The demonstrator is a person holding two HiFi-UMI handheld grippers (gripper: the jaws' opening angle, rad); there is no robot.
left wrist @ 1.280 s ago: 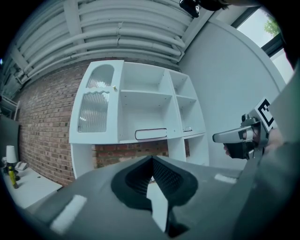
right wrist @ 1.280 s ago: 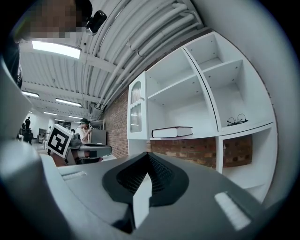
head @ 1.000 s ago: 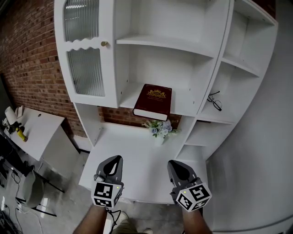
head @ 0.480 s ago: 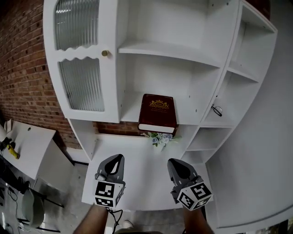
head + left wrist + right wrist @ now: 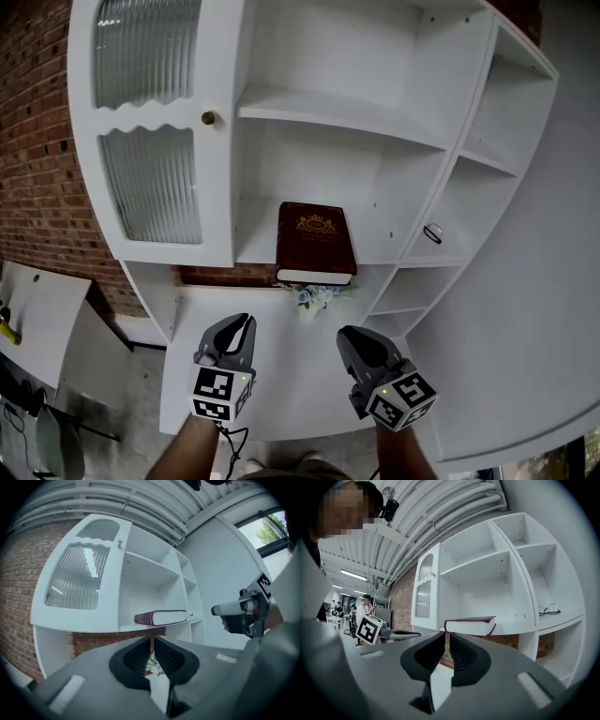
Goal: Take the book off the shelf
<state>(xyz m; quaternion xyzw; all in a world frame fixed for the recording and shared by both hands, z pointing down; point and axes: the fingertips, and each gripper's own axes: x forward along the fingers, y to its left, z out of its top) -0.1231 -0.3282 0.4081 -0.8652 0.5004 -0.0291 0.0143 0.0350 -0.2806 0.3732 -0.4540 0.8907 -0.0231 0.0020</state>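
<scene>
A dark red book (image 5: 316, 242) with a gold crest lies flat on the lower middle shelf of the white cabinet (image 5: 337, 105), its front end jutting past the shelf edge. In the gripper views the book (image 5: 161, 618) (image 5: 469, 625) sits ahead and slightly above the jaws. My left gripper (image 5: 239, 330) hangs below and left of it, shut to a thin slit and holding nothing. Below and to the book's right is my right gripper (image 5: 349, 339), whose jaws have just been opening. They stand a narrow gap apart with nothing between them. Both grippers are well short of the book.
A small bunch of flowers (image 5: 312, 297) stands on the white desk surface (image 5: 281, 375) under the book. Glasses (image 5: 432, 233) lie on the right side shelf. A ribbed-glass door (image 5: 150, 183) with a brass knob (image 5: 208, 119) is left of the book. Brick wall at the far left.
Both grippers and the head have moved closer to the cabinet, so the book and shelves look larger. The low side table at the left has mostly slid out of view.
</scene>
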